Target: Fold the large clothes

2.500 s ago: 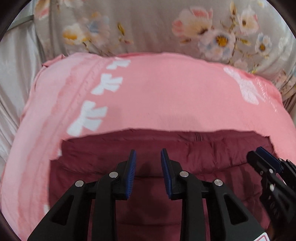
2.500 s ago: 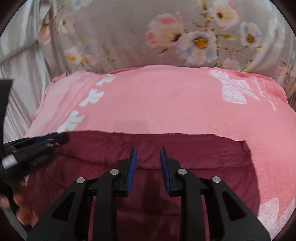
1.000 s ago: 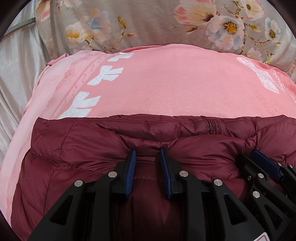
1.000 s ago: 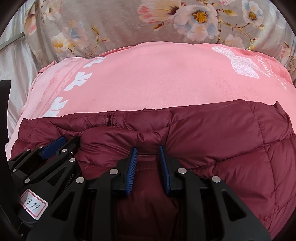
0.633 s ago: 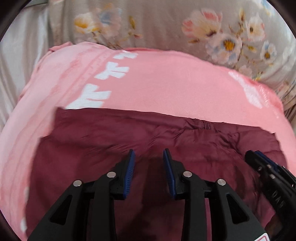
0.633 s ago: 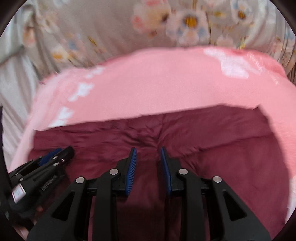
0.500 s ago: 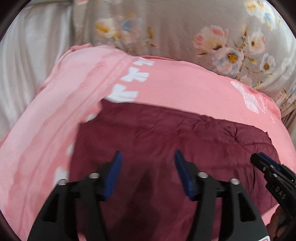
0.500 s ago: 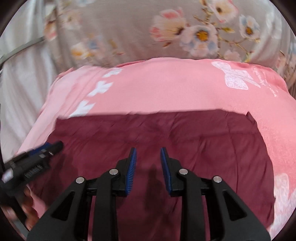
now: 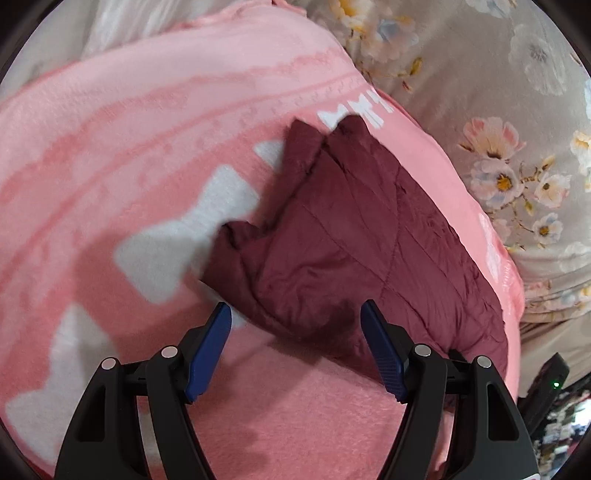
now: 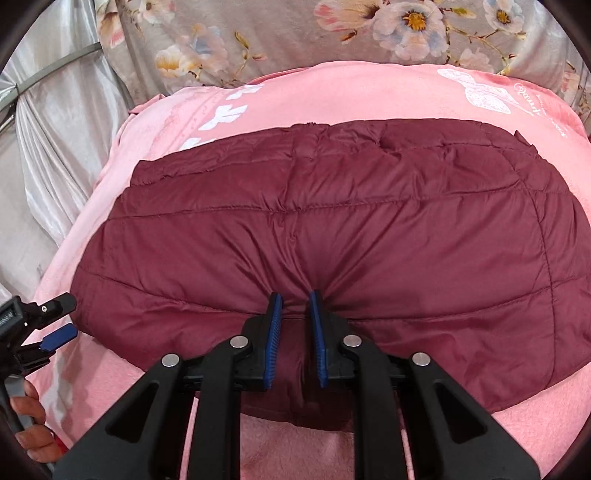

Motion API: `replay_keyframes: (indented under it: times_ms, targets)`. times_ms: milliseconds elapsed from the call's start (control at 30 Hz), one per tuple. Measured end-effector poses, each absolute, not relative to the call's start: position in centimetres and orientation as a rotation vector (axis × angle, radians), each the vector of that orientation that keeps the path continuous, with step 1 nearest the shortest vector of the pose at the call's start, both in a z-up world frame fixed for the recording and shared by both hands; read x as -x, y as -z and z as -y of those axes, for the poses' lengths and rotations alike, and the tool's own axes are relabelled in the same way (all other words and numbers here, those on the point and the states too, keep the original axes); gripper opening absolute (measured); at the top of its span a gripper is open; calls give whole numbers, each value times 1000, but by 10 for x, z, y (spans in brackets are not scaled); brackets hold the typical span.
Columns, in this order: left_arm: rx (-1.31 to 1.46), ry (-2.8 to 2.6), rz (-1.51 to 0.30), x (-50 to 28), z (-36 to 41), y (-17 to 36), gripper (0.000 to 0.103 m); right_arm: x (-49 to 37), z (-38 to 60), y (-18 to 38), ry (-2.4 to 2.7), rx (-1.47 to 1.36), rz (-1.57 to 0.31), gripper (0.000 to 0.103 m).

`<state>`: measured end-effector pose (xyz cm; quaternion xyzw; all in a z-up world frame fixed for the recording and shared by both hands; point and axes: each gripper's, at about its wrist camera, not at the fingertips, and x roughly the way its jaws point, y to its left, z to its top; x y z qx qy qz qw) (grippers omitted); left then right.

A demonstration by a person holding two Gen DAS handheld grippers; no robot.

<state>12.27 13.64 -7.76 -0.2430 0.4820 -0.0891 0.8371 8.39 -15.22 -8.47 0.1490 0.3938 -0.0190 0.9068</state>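
Note:
A dark red quilted down jacket (image 10: 332, 229) lies folded flat on a pink blanket (image 10: 332, 96). It also shows in the left wrist view (image 9: 362, 243), seen from its left end. My right gripper (image 10: 295, 299) is shut on a pinch of the jacket's near edge. My left gripper (image 9: 295, 314) is open and empty, off the jacket's left near corner, just above the blanket (image 9: 110, 155). It also shows at the left edge of the right wrist view (image 10: 55, 317), jaws apart.
A grey floral bedsheet (image 10: 295, 33) lies behind the blanket. Shiny grey fabric (image 10: 55, 140) hangs at the left. A dark device with a green light (image 9: 550, 387) sits at the right edge of the left wrist view.
The jacket was folded forward and laid flat. My left gripper let go, opened wide and swung out to the left. My right gripper stays shut on the jacket's near edge.

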Motion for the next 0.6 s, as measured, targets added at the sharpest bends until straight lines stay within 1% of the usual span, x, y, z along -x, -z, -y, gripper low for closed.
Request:
replay_keyframes:
  times_ms: [33,167,200,233,267,333,433,500,600]
  targets:
    - [529,199,-1035,-126,-132,81,70,-84,152,86,43,-306,-808,15]
    - [530,207,-1003,-131,-118,81,70,-83,150,87,51,-295,-799,15]
    - [532,221,-1011,-134,-113,82,67,-81,151,85,49,-314,-801,15]
    - [532,226,-1017,-137,-109,81,51,-78,153,82,47,-337,-805,16]
    - [527,240,-1019,-139,-106,78,42,-75,155,79,44,-357,-804,16]
    - [500,245,-1002,-140,-108,69,21,-60,155,71,33,-368,-793,16]
    - [516,294,-976,-137,-114,51,11,-41,158,71,16,-358,-808,16]
    - [524,318,-944,-132,-120,35,8,-36,157,75,0,-370,-826,16]
    - [456,323,-862,-122,-114,1,7,-39,151,84,-51,-407,-847,15]
